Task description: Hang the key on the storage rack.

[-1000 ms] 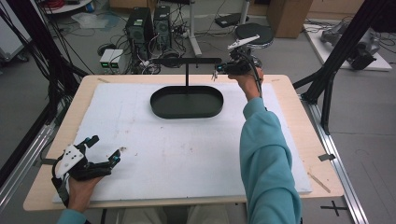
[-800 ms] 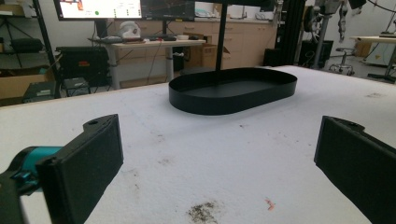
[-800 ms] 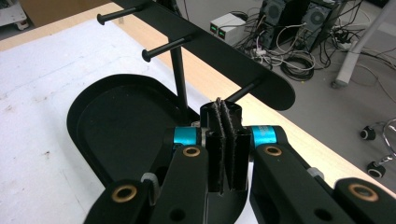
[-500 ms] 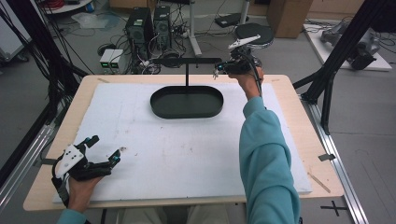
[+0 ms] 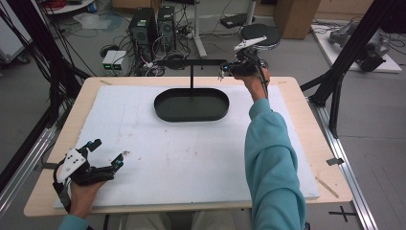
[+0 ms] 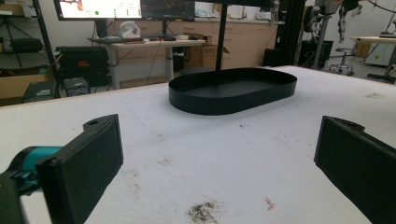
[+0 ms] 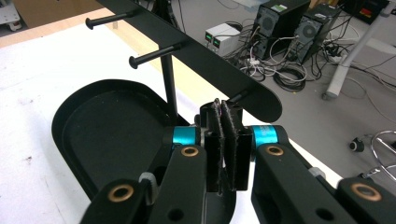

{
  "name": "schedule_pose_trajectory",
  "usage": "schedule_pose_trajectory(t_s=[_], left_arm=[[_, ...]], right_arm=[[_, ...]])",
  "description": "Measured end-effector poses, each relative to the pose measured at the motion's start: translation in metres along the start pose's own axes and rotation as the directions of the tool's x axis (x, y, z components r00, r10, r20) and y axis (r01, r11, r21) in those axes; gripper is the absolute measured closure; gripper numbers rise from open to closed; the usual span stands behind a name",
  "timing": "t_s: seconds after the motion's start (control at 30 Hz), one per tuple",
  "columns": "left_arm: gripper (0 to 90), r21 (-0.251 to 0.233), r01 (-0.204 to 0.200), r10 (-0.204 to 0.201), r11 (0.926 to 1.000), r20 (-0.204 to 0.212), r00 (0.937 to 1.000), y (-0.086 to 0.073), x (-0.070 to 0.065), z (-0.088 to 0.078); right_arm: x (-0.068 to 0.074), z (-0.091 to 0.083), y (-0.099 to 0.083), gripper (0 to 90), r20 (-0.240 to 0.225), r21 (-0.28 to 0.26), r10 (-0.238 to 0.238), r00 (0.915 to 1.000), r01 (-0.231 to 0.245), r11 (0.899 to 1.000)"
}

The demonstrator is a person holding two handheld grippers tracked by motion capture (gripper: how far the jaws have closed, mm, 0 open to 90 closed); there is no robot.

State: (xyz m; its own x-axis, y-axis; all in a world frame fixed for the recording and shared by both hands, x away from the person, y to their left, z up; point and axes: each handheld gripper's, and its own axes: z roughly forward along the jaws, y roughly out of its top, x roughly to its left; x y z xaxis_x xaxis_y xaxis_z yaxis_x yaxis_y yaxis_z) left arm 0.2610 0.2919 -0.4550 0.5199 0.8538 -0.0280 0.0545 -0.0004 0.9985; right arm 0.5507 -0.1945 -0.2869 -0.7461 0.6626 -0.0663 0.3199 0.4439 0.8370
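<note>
A black oval tray (image 5: 191, 119) lies at the far middle of the white board (image 5: 182, 167). From it rises a thin post carrying a black crossbar (image 5: 191, 62) with short pegs (image 7: 154, 53). My right gripper (image 5: 222, 71) is held up at the bar's right end, its pads (image 7: 227, 140) pressed together just under the bar's rounded tip (image 7: 261, 100). A few thin strands peek out at the pads' top edge; I cannot tell what they are. My left gripper (image 5: 107, 153) rests open near the board's front left corner, facing the tray (image 6: 233, 100) with bare board between its jaws.
The wooden table (image 5: 311, 120) rims the board on all sides. Dark smudges (image 6: 203, 212) mark the board in front of the left gripper. Black frame struts (image 5: 335, 81) stand at the table's right, and computers (image 5: 153, 24) and cables lie on the floor beyond.
</note>
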Motion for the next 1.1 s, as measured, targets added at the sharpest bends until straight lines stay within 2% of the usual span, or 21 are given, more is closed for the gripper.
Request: schedule_pose_trajectory(t_s=[0.23,0.4,0.43,0.47,0.5,0.57,0.6,0.63,0.7,0.73,0.83,0.93,1.0,1.1], left_arm=[[1.7,0.002,-0.001,0.001,1.0000,-0.001,1.0000,0.000,0.000,0.000],[1.7,0.001,0.000,0.000,1.0000,-0.001,1.0000,0.000,0.000,0.000],[1.7,0.003,-0.001,0.001,1.0000,0.000,1.0000,0.000,0.000,0.000],[1.7,0.002,0.000,0.000,1.0000,-0.001,1.0000,0.000,0.000,0.000],[1.7,0.001,0.001,-0.001,1.0000,-0.001,1.0000,0.000,0.000,0.000],[1.7,0.003,-0.001,0.001,1.0000,-0.001,1.0000,0.000,0.000,0.000],[1.7,0.002,0.001,-0.001,1.0000,0.000,1.0000,0.000,0.000,0.000],[1.7,0.003,0.003,-0.003,1.0000,0.001,1.0000,0.000,0.000,0.000],[1.7,0.002,0.002,-0.002,1.0000,0.000,1.0000,0.000,0.001,0.000],[1.7,0.003,0.000,0.000,1.0000,-0.003,1.0000,0.000,0.001,0.000],[1.7,0.002,0.003,-0.003,1.0000,0.005,1.0000,0.000,0.001,0.000],[1.7,0.001,0.005,-0.005,1.0000,0.004,1.0000,0.000,0.001,0.001],[1.7,0.004,0.005,-0.005,1.0000,0.003,1.0000,0.000,0.001,0.000],[1.7,0.006,0.006,-0.006,1.0000,0.000,1.0000,0.000,0.001,0.001]], right_arm=[[-0.001,-0.004,0.000,80.7,0.049,-0.032,0.003,0.9988,-0.002,0.999],[-0.003,-0.008,-0.001,69.7,0.077,-0.038,0.036,0.9964,-0.033,0.999],[-0.003,-0.008,-0.001,64.3,0.087,-0.043,0.048,0.9951,-0.044,0.998],[-0.002,-0.008,-0.002,49.1,0.130,-0.055,0.070,0.9890,-0.063,0.996],[-0.002,-0.008,-0.002,49.1,0.130,-0.055,0.070,0.9890,-0.063,0.996],[-0.002,-0.009,-0.003,36.2,0.126,-0.056,0.098,0.9872,-0.092,0.994],[0.001,-0.010,-0.004,13.0,0.133,-0.056,0.122,0.9836,-0.115,0.992],[0.001,-0.010,-0.004,13.0,0.133,-0.056,0.122,0.9836,-0.115,0.992],[0.003,-0.013,-0.006,0.6,0.097,-0.051,0.160,0.9823,-0.156,0.986],[0.005,-0.019,-0.007,0.5,0.044,-0.055,0.157,0.9866,-0.155,0.986],[0.009,-0.028,-0.006,0.5,0.043,-0.063,0.147,0.9882,-0.145,0.988],[0.019,-0.045,-0.010,0.5,0.021,-0.120,0.119,0.9927,-0.115,0.986],[0.024,-0.055,-0.016,0.5,0.006,-0.114,0.105,0.9944,-0.104,0.988],[0.036,-0.075,-0.033,0.5,-0.014,-0.145,0.083,0.9965,-0.084,0.986]])
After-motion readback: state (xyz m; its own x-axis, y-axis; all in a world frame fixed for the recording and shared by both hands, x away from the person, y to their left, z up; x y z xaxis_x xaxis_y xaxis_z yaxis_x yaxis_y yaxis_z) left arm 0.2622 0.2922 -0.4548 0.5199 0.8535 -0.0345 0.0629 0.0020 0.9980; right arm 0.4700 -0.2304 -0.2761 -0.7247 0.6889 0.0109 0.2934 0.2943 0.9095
